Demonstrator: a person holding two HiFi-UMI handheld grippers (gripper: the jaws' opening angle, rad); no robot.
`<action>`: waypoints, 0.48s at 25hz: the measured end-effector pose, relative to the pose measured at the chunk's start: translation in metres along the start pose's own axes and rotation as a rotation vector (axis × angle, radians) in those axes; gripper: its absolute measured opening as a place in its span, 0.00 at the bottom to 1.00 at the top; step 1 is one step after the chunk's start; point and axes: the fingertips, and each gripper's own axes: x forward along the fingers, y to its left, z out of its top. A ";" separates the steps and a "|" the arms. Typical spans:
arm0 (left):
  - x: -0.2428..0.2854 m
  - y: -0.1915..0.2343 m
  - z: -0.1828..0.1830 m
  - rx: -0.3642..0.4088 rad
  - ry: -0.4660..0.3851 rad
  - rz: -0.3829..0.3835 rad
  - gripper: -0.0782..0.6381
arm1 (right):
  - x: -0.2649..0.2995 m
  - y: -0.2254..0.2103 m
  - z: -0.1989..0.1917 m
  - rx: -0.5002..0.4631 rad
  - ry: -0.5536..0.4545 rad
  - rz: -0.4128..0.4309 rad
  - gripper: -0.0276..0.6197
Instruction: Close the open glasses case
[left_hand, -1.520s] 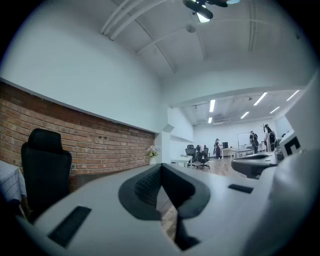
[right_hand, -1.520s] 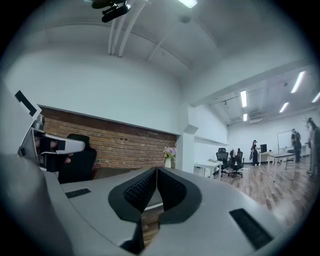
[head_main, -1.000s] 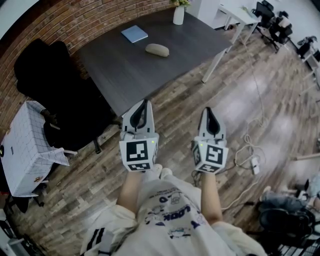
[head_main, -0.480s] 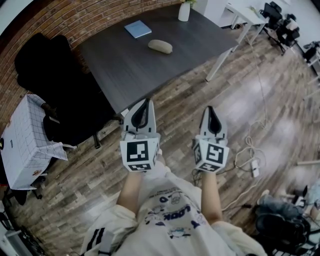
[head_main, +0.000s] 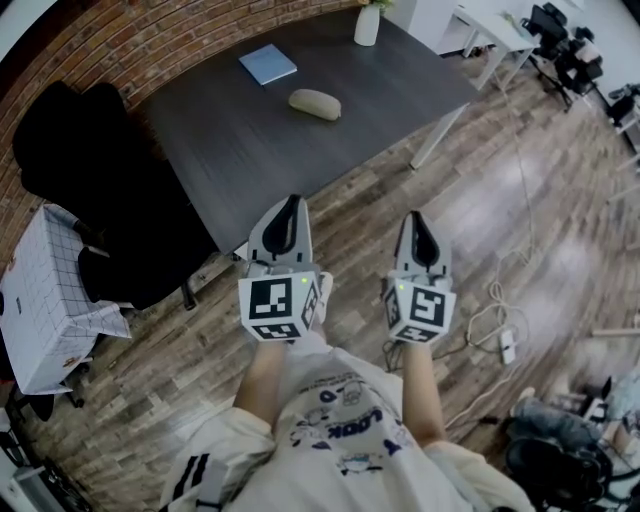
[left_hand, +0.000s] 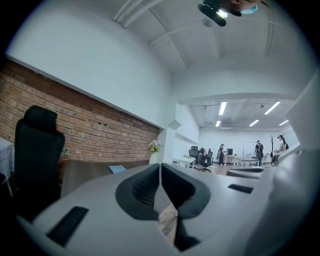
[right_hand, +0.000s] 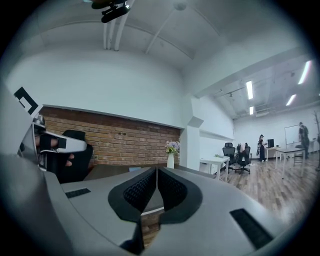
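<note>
Far beyond left gripper, glasses case.

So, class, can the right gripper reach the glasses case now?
Probably not: the right gripper hangs over the floor, short of the table, and the glasses case lies well in. Nothing blocks the path.

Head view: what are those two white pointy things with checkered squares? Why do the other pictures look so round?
They are grabbing tools, one in each of a person's hands: the left gripper and the right gripper. The head view comes from a camera on the person's head, looking down. The round pictures come from cameras riding on each tool. Both pairs of fingers are shut, holding nothing. Ahead, the dark grey rectangular table holds a beige oval glasses case and a flat light-blue book.
</note>
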 end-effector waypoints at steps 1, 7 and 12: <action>0.012 0.002 0.001 -0.012 -0.001 -0.004 0.10 | 0.011 -0.001 0.001 -0.003 0.000 0.005 0.06; 0.085 0.026 0.004 -0.067 0.024 -0.019 0.17 | 0.089 -0.004 0.012 -0.029 -0.011 0.012 0.06; 0.147 0.046 -0.001 -0.128 0.070 -0.038 0.27 | 0.155 0.000 0.019 -0.009 0.001 0.026 0.06</action>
